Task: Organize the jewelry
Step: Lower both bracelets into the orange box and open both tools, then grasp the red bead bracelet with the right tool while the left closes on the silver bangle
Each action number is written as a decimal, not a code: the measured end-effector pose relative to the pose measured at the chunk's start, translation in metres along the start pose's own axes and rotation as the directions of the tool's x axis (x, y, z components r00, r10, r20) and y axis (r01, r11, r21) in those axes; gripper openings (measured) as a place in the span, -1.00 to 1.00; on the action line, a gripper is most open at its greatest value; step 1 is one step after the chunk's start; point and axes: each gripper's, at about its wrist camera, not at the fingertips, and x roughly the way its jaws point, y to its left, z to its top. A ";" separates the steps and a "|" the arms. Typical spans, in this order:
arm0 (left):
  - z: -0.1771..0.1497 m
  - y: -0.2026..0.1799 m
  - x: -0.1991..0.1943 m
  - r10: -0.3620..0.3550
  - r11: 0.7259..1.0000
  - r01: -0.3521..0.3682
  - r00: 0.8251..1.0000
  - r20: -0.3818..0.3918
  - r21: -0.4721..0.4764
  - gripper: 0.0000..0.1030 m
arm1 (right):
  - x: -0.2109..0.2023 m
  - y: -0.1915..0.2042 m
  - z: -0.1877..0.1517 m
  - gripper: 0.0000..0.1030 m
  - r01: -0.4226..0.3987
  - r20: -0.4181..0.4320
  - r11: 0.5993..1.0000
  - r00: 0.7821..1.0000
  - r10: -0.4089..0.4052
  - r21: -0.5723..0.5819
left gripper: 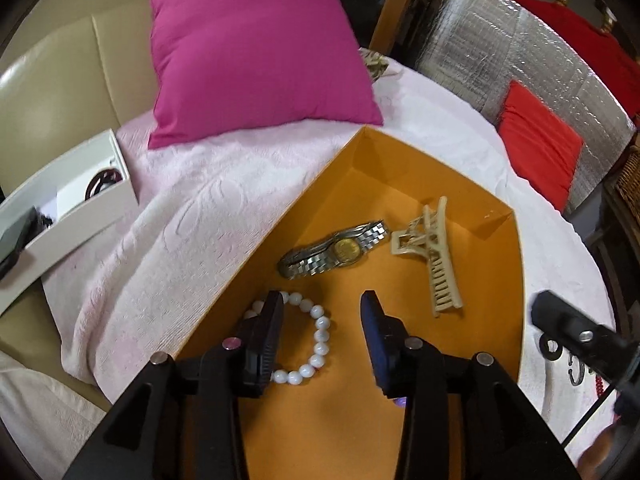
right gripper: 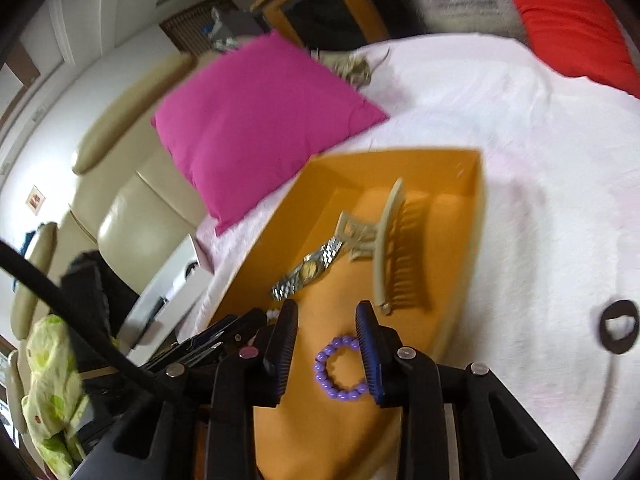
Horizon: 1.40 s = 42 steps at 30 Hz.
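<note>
In the shallow orange cardboard box (left gripper: pixel 400 152), my white bead bracelet (left gripper: pixel 310 340) lay near the left wall, the left gripper (left gripper: pixel 322 316) parted over it, pressing nothing. My right gripper (right gripper: pixel 326 326) stood narrowly open around a purple bead bracelet (right gripper: pixel 340 368). Farther back lay a silver watch (left gripper: pixel 334 250) and beige claw clip (left gripper: pixel 430 256).

In the box (left gripper: pixel 516 280) under your tongs lie 4 things: 1 bead bracelet (left gripper: pixel 308 340) between your left gripper (left gripper: pixel 322 320) fingers, another (right gripper: pixel 340 368) between your right gripper (right gripper: pixel 326 328) fingers; watch (left gripper: pixel 336 250) and hair claw (left gripper: pixel 434 256) lie beyond.
</note>
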 end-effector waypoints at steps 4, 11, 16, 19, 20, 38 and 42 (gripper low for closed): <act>-0.001 -0.020 -0.008 -0.020 0.999 0.018 0.999 0.044 0.042 -0.17 | -0.036 -0.024 -0.002 -0.37 0.023 0.051 0.999 0.998 -0.025 0.023; -0.009 -0.085 -0.026 -0.089 0.982 0.064 0.986 0.139 0.180 -0.14 | -0.120 -0.107 -0.019 -0.37 0.130 0.113 0.981 0.983 -0.147 0.141; -0.025 -0.142 -0.033 -0.126 0.946 0.067 0.977 0.170 0.316 -0.07 | -0.184 -0.174 -0.037 -0.37 0.181 0.151 0.946 0.962 -0.227 0.270; -0.038 -0.174 -0.029 -0.150 0.915 0.078 0.976 0.155 0.396 -0.07 | -0.222 -0.209 -0.047 -0.37 0.206 0.179 0.919 0.944 -0.277 0.336; -0.041 -0.184 -0.028 -0.159 0.906 0.085 0.976 0.148 0.415 -0.06 | -0.231 -0.218 -0.050 -0.37 0.207 0.187 0.911 0.940 -0.287 0.356; -0.094 -0.286 -0.010 -0.220 0.806 0.180 0.976 0.003 0.563 0.30 | -0.284 -0.318 -0.091 -0.37 0.142 0.182 0.801 0.937 -0.298 0.582; -0.105 -0.303 -0.007 -0.230 0.778 0.203 0.973 -0.031 0.595 0.35 | -0.295 -0.339 -0.099 -0.18 0.155 0.184 0.761 0.922 -0.340 0.630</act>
